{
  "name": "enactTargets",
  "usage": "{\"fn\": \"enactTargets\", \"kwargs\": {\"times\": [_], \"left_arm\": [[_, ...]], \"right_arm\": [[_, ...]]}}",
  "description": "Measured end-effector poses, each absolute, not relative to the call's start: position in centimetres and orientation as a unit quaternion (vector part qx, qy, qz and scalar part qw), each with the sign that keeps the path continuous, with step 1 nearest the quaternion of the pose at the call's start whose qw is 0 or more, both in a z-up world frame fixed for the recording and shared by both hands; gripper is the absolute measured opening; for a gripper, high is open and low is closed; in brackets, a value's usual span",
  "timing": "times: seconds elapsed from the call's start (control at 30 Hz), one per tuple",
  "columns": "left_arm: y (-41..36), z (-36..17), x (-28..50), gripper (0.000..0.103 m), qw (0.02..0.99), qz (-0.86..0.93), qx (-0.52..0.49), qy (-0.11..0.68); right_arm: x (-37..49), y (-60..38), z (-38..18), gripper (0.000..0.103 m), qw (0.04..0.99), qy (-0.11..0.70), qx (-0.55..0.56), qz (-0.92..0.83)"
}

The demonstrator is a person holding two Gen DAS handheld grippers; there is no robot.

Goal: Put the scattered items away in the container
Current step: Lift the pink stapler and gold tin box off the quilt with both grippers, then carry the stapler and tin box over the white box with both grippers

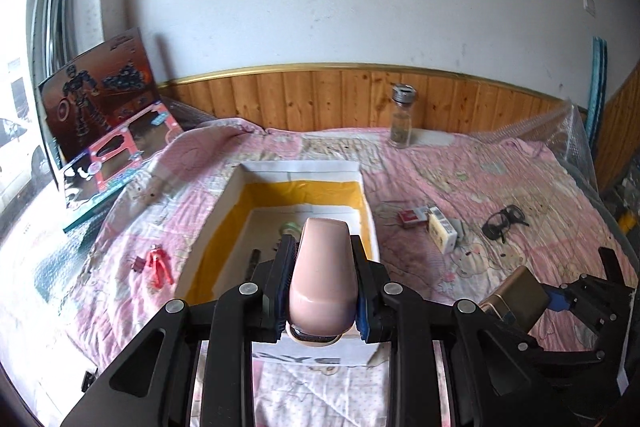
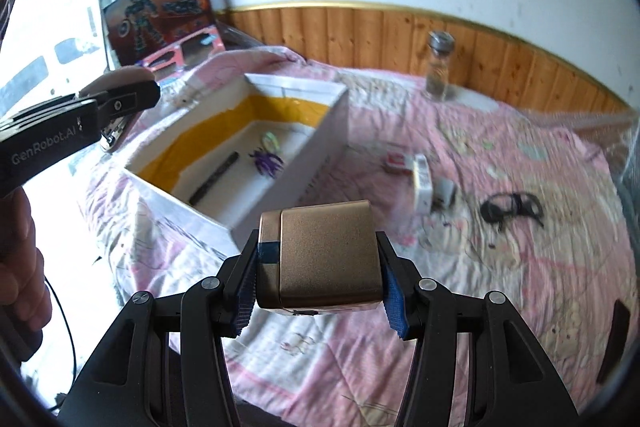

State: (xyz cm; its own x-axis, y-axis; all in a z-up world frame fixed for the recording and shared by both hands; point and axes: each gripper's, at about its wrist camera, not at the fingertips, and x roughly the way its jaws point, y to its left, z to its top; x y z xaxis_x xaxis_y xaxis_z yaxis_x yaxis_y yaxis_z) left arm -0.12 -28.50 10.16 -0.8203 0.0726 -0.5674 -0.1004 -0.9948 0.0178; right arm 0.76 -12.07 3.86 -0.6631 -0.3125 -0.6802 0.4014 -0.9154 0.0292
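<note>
The left gripper [image 1: 322, 283] is clamped on a pink case [image 1: 323, 279] above the near end of the box [image 1: 304, 169]; the right gripper [image 2: 320, 283] is clamped on a bronze box [image 2: 326, 259], just short of the box's near corner. Best to lower each past the rim before letting go, one after the other. The pink case hides the box floor beneath it, and the right view is blurred. Glasses [image 1: 503, 221] and packets [image 1: 442, 231] lie towards the bed's right edge.
</note>
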Motion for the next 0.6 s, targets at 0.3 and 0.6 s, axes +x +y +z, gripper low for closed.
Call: {"fn": "enactTargets", "kwargs": {"times": [0.3, 0.6], "left_arm": [[-33.1, 11.1, 0.7, 0.027, 0.022, 0.958, -0.285, -0.011], [-36.7, 10.2, 0.1, 0.027, 0.035, 0.95, -0.304, -0.069]], "right_arm": [[1.8, -17.0, 6.3, 0.055, 0.227, 0.096, 0.335, -0.91], [1.9, -20.3, 7.2, 0.055, 0.244, 0.107, 0.331, -0.905]]}}
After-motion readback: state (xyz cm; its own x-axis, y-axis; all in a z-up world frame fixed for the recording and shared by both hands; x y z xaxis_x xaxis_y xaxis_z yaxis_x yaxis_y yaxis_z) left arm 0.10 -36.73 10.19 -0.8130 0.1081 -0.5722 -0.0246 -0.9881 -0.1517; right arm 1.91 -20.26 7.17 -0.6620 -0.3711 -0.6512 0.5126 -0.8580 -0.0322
